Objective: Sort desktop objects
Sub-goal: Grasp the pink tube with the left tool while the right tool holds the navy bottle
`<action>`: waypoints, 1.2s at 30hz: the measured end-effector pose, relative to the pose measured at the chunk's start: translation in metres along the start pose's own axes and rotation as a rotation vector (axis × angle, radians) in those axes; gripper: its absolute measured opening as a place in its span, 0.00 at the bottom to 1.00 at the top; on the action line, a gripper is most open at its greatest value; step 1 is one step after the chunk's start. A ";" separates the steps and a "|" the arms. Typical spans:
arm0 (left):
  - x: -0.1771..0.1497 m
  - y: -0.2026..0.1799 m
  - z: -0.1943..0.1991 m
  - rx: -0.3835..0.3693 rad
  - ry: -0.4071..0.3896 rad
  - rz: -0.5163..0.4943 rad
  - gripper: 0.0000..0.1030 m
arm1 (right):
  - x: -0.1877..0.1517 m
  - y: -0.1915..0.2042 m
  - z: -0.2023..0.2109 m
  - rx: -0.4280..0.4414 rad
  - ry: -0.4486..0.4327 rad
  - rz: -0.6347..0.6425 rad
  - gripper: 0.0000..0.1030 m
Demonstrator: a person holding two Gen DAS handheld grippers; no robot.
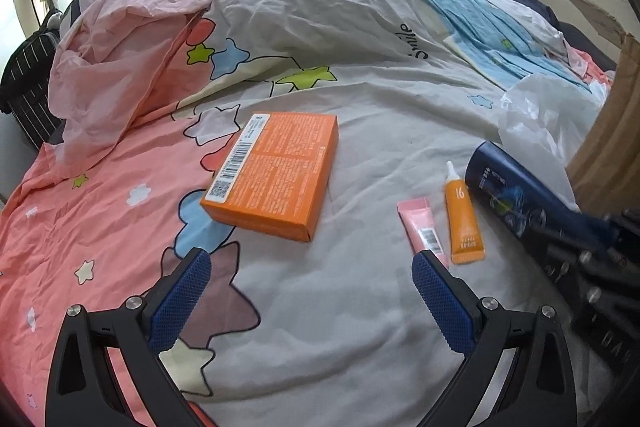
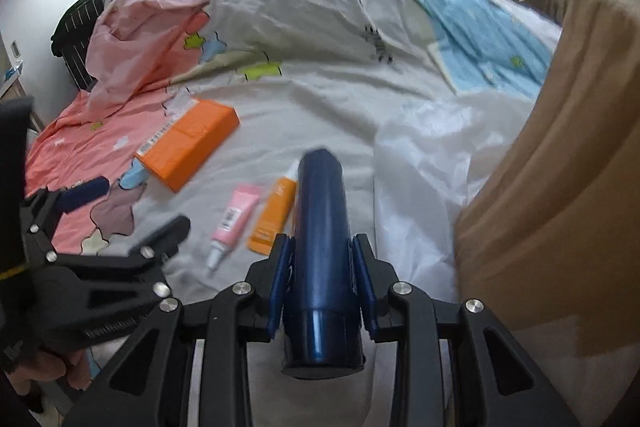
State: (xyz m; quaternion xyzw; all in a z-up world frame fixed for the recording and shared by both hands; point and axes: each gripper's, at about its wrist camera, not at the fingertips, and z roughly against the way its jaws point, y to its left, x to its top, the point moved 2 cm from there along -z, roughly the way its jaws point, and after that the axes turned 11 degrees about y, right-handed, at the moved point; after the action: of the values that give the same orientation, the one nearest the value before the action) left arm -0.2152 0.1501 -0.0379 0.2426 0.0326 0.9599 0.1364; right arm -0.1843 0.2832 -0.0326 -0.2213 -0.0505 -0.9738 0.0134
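Observation:
My right gripper (image 2: 322, 247) is shut on a dark blue bottle (image 2: 322, 227), cap end toward the camera; the bottle also shows in the left wrist view (image 1: 516, 187), lifted at the right. My left gripper (image 1: 310, 267) is open and empty above the bedsheet, just short of an orange box (image 1: 274, 173). A pink tube (image 1: 422, 227) and an orange tube (image 1: 462, 219) lie side by side between the box and the bottle. In the right wrist view the orange box (image 2: 188, 141), pink tube (image 2: 234, 223) and orange tube (image 2: 272, 217) lie left of the bottle.
A brown cardboard box (image 2: 560, 167) stands at the right with a white plastic bag (image 2: 432, 163) beside it. A rumpled pink and grey quilt (image 1: 160, 27) is heaped at the back. A dark striped bag (image 1: 28, 83) sits off the left edge.

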 end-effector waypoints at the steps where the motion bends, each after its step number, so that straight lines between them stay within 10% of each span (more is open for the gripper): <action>1: 0.001 -0.002 -0.002 0.000 0.002 -0.004 1.00 | -0.001 0.001 -0.003 0.002 0.009 0.005 0.28; 20: 0.002 -0.007 -0.027 0.043 0.012 0.016 1.00 | -0.004 0.004 -0.021 0.007 0.071 0.029 0.29; 26: 0.003 -0.008 -0.024 -0.115 0.052 0.006 0.47 | -0.004 0.005 -0.022 0.014 0.067 0.024 0.29; 29: 0.003 -0.012 -0.021 -0.127 0.057 -0.012 0.36 | -0.004 0.003 -0.022 0.019 0.067 0.025 0.29; 32: 0.005 -0.012 -0.021 -0.131 0.069 -0.002 0.40 | -0.003 -0.001 -0.022 0.024 0.067 0.030 0.29; 36: 0.007 -0.010 -0.024 -0.052 0.078 0.053 0.80 | -0.003 -0.004 -0.022 0.029 0.065 0.032 0.29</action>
State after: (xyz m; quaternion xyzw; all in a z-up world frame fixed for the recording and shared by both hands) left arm -0.2296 0.1614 -0.0570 0.2021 0.0064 0.9725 0.1159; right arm -0.1912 0.2846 -0.0545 -0.1900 -0.0604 -0.9793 0.0339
